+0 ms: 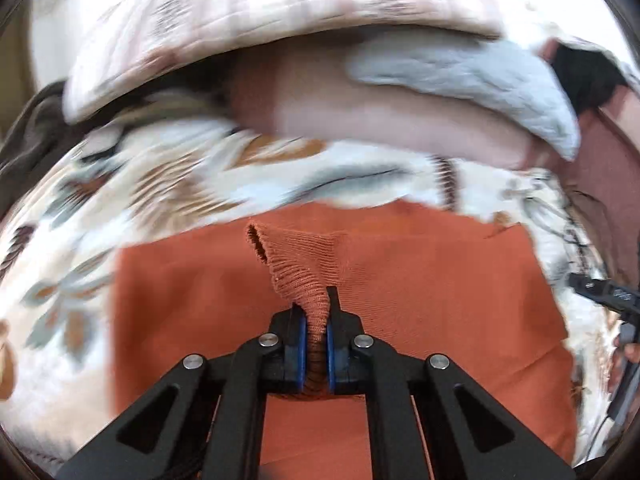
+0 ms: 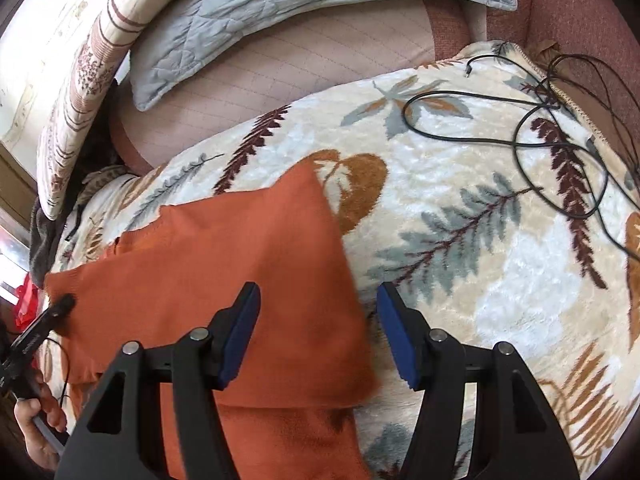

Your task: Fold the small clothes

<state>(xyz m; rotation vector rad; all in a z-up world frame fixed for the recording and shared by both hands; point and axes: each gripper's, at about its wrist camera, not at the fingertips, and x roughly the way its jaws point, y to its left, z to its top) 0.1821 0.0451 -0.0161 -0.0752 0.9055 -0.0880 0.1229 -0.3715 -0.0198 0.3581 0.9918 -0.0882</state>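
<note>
An orange knit garment (image 1: 420, 280) lies partly folded on a leaf-patterned blanket (image 1: 140, 184). My left gripper (image 1: 318, 320) is shut on the garment's ribbed cuff (image 1: 296, 264) and holds it lifted above the flat part. In the right wrist view the same garment (image 2: 224, 264) lies flat at the left, and the left gripper (image 2: 60, 304) touches its left edge. My right gripper (image 2: 318, 336) is open and empty, hovering over the garment's right edge.
Black cables (image 2: 560, 128) loop over the blanket (image 2: 460, 160) at the right. A grey quilted pillow (image 2: 280, 8) and a striped cushion (image 2: 92, 72) lie at the back. A red bag (image 2: 26, 304) shows at the far left.
</note>
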